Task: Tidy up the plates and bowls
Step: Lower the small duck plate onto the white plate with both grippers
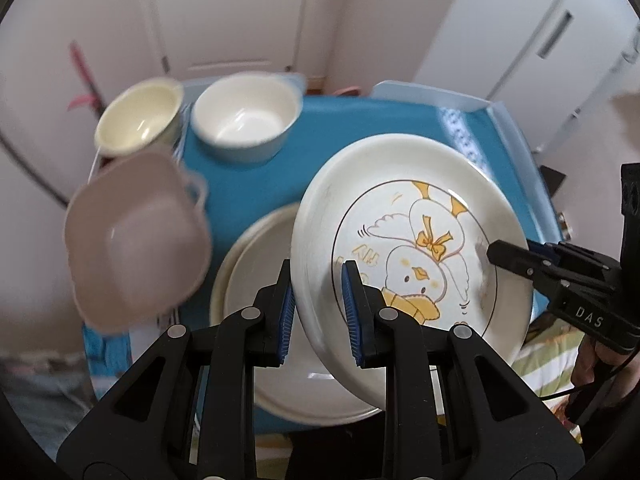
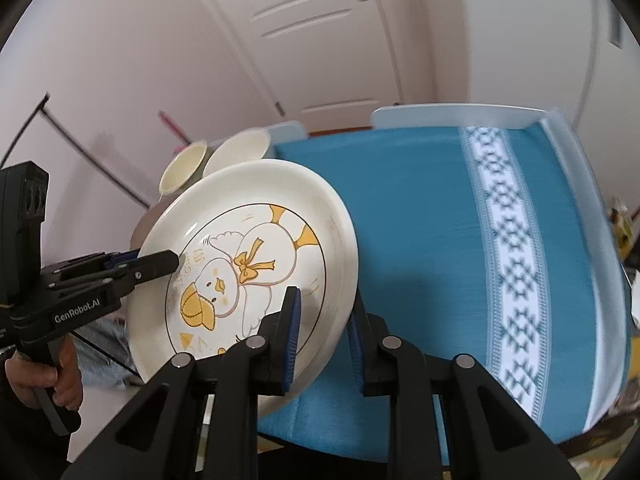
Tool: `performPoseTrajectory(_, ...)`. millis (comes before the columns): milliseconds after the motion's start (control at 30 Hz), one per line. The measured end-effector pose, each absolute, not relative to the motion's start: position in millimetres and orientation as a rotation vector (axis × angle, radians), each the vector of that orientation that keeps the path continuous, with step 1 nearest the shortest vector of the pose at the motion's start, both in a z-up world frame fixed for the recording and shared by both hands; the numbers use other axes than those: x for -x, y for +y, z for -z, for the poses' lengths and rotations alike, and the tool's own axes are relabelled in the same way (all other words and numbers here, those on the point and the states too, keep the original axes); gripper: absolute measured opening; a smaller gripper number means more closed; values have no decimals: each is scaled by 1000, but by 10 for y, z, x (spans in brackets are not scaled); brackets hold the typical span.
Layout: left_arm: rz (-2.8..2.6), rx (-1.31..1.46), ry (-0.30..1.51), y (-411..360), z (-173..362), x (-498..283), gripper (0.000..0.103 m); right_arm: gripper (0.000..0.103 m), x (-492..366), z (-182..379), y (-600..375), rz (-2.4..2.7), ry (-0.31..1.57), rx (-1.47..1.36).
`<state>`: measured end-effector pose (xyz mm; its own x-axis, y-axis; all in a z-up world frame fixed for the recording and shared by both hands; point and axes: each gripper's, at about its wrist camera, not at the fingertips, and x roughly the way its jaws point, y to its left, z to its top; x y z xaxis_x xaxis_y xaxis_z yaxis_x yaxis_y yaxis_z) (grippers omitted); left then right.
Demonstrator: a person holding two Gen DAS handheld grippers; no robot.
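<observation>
A white plate with a yellow duck drawing (image 1: 416, 240) is held tilted in the air above the blue table. My left gripper (image 1: 319, 308) is shut on its near left rim. My right gripper (image 2: 323, 340) is shut on its opposite rim, and shows in the left wrist view (image 1: 500, 254). The plate fills the left of the right wrist view (image 2: 248, 256). A plain cream plate (image 1: 248, 280) lies on the table below it. A pink square bowl (image 1: 136, 240), a cream bowl (image 1: 140, 120) and a white bowl (image 1: 246, 116) stand at the left and back.
The table has a blue cloth (image 2: 420, 208) with a white patterned stripe (image 2: 508, 240). Pale chair backs (image 1: 432, 94) stand at the far edge. A white door and walls lie behind. A striped cloth (image 1: 548, 364) lies at lower right.
</observation>
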<state>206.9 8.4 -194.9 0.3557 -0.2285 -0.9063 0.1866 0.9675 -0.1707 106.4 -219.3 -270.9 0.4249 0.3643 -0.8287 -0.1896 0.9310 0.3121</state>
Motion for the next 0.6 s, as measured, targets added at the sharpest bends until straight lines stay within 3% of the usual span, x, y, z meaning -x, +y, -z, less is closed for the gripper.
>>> performPoseTrajectory(600,121,107,1191,227,2688,-1760,20,21,-1162,3109,-1899,-469,1100,10)
